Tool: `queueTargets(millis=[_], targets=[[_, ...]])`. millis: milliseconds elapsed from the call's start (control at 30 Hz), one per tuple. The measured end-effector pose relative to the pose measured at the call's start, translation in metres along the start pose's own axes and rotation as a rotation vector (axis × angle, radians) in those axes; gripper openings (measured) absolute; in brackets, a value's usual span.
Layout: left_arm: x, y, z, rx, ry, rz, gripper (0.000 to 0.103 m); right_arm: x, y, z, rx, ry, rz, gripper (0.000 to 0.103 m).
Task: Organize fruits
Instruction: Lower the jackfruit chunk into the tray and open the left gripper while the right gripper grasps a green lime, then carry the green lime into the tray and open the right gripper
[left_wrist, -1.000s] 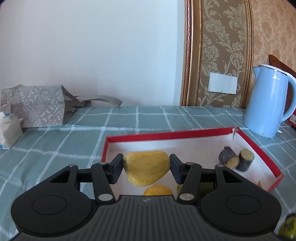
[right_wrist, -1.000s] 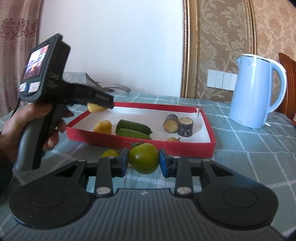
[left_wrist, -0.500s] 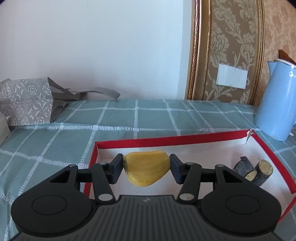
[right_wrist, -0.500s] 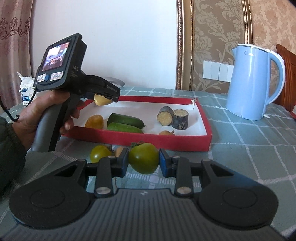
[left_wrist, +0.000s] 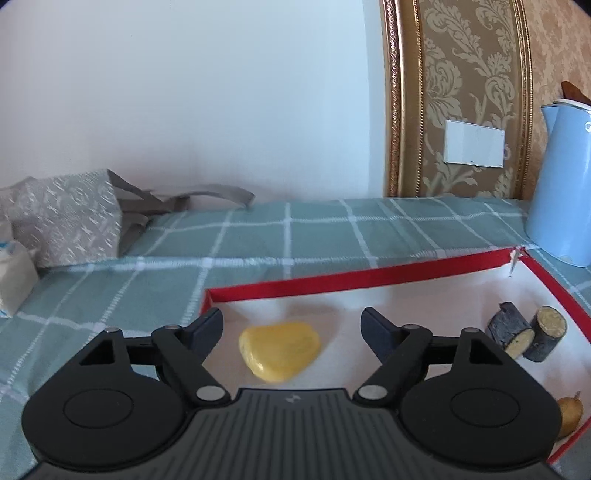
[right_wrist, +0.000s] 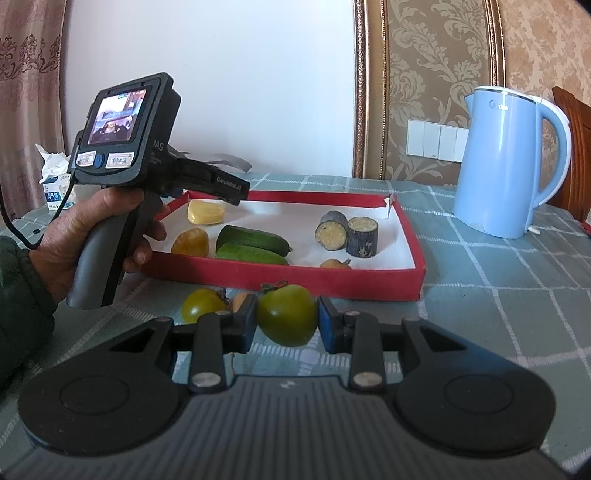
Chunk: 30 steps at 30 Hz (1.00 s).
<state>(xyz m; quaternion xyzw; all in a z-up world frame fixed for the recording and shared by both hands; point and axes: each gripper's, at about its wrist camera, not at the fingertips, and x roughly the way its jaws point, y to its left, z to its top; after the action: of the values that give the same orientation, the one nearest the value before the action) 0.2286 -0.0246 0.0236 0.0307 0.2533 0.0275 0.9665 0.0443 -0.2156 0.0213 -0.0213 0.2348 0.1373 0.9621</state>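
My left gripper (left_wrist: 291, 325) is open above the far left corner of the red tray (left_wrist: 369, 275). A yellow fruit piece (left_wrist: 279, 349) lies free on the tray's white floor between its fingers; it also shows in the right wrist view (right_wrist: 205, 212). My right gripper (right_wrist: 286, 319) is shut on a green tomato (right_wrist: 287, 314) in front of the red tray (right_wrist: 280, 275). The tray holds an orange fruit (right_wrist: 190, 242), two cucumbers (right_wrist: 251, 245) and two dark cane pieces (right_wrist: 347, 232). A second green tomato (right_wrist: 202, 304) lies on the cloth.
A blue kettle (right_wrist: 509, 162) stands right of the tray. A grey gift bag (left_wrist: 62, 225) and a tissue pack (left_wrist: 13, 273) sit at the far left. The table has a green checked cloth (right_wrist: 498, 314). A small brown fruit (left_wrist: 569, 415) lies near the tray's front.
My left gripper has opened and let go of the yellow fruit piece, which now lies in the tray's far left corner. My right gripper still holds the green tomato.
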Motion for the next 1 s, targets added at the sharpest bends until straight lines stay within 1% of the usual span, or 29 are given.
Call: queueTargets(millis=[133,233,367,567,700,800,900,1000], targets=[[-0.003,0.003,0.001,-0.005,-0.002,0.006,0.082,0.000,0.000,0.000,-0.001,-0.001,-0.001,0.032],[-0.010,0.008,0.001,-0.016,-0.021,0.028,0.082,0.002,-0.001,0.000,0.001,0.001,-0.004,0.032],[-0.026,0.017,0.002,-0.039,-0.049,0.049,0.082,0.004,-0.002,-0.001,-0.001,0.005,-0.012,0.032],[-0.056,0.027,-0.006,-0.095,-0.052,0.060,0.082,0.004,-0.003,-0.001,-0.004,0.002,-0.023,0.032],[-0.080,0.032,-0.022,-0.110,-0.046,0.052,0.082,0.001,-0.003,-0.001,-0.008,-0.010,-0.031,0.032],[-0.100,0.033,-0.034,-0.106,-0.059,0.042,0.082,0.000,-0.001,-0.001,-0.018,-0.015,-0.033,0.032],[-0.119,0.032,-0.046,-0.108,-0.068,0.013,0.082,0.000,0.002,-0.002,-0.031,-0.015,-0.044,0.032],[-0.129,0.031,-0.060,-0.107,-0.053,-0.023,0.082,0.000,0.003,-0.003,-0.033,-0.015,-0.050,0.032]])
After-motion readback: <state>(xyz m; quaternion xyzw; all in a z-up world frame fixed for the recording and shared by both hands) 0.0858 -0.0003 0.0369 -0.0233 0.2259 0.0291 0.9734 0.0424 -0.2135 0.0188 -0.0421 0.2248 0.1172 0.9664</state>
